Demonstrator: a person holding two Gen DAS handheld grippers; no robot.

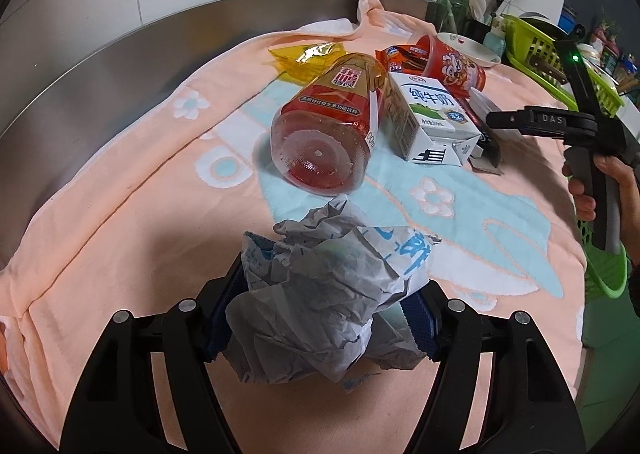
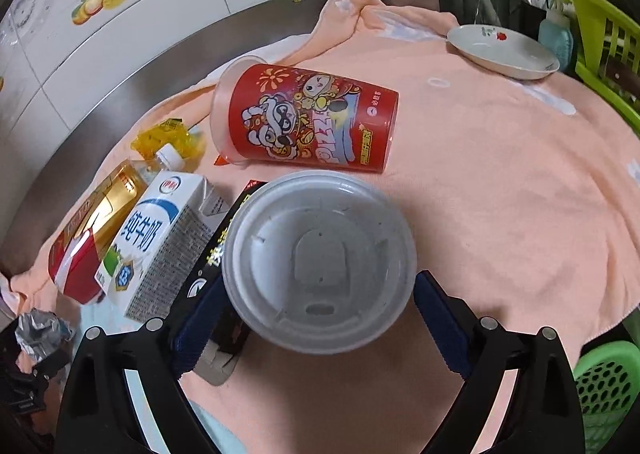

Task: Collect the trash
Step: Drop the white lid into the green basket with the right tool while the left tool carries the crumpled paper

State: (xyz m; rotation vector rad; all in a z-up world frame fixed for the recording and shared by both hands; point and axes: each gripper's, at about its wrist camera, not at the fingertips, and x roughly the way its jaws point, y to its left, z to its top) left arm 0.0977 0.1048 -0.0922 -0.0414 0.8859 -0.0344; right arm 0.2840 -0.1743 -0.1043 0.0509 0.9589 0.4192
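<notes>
My left gripper [image 1: 320, 318] is shut on a crumpled grey-white paper wrapper [image 1: 328, 294] and holds it above the peach towel [image 1: 120, 194]. My right gripper [image 2: 316, 306] is shut on a white plastic cup lid [image 2: 320, 258]. On the towel lie a red drink bottle [image 1: 328, 126], a white milk carton [image 1: 432, 122], a red printed cup [image 2: 312, 118], a yellow wrapper [image 1: 308, 58] and a dark snack packet [image 2: 224, 238]. The right gripper also shows in the left wrist view [image 1: 492, 122] beside the carton.
A white dish [image 2: 500, 50] sits at the towel's far right. A green basket [image 2: 600, 54] and a knife rack stand at the right. A green perforated bin [image 2: 608, 386] hangs at the right edge. A steel backsplash and tiled wall lie behind.
</notes>
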